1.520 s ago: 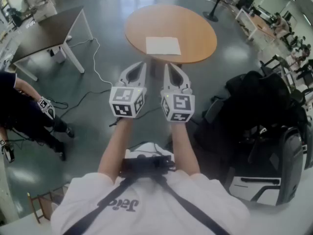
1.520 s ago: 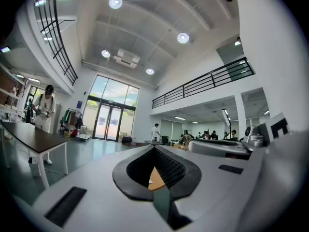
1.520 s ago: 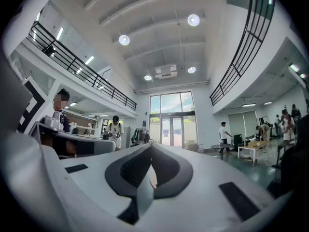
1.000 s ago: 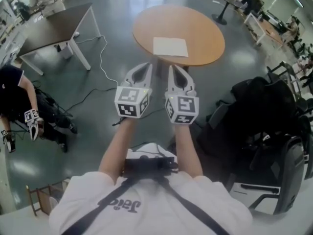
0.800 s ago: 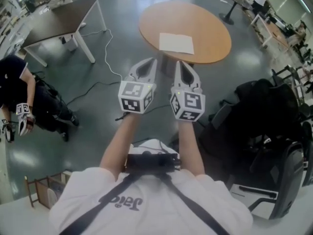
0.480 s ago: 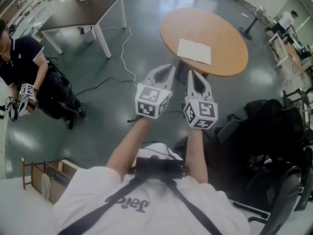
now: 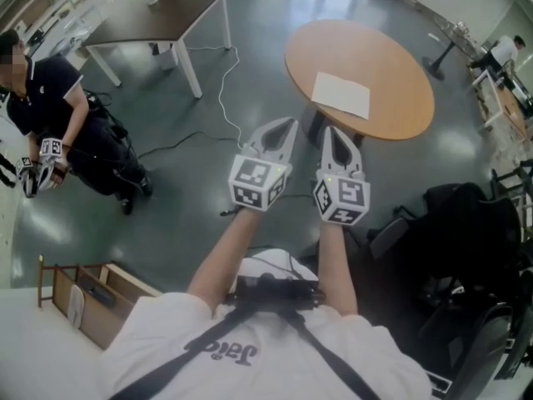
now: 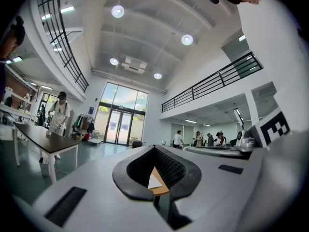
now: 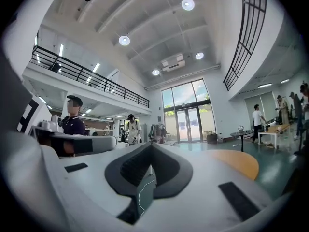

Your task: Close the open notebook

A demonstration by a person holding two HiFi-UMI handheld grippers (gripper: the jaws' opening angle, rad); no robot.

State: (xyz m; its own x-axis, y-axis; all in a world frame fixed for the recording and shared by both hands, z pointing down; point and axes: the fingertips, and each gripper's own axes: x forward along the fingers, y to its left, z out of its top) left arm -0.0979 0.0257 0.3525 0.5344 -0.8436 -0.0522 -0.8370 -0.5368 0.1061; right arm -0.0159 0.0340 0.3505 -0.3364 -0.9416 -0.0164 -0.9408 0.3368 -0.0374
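A white open notebook (image 7: 341,95) lies flat on the round wooden table (image 7: 391,65) ahead of me in the head view. Both grippers are held side by side in the air over the floor, short of the table's near edge. The left gripper (image 7: 288,123) has its jaws together with nothing between them. The right gripper (image 7: 328,130) is likewise shut and empty. In the left gripper view (image 8: 154,147) a sliver of the notebook (image 8: 153,181) and table (image 8: 160,190) shows through the jaw hollow. The right gripper view (image 9: 151,145) has the table (image 9: 236,161) at its right.
A dark rectangular table (image 7: 158,15) stands at the back left, with a white cable (image 7: 223,98) running over the floor. A seated person (image 7: 58,115) is at the left. Black bags and chairs (image 7: 479,223) crowd the right. A wooden crate (image 7: 92,302) sits at the lower left.
The view has swung, so the table and notebook sit further right and the seated person is further in view. Both grippers stay shut and side by side, a little lower.
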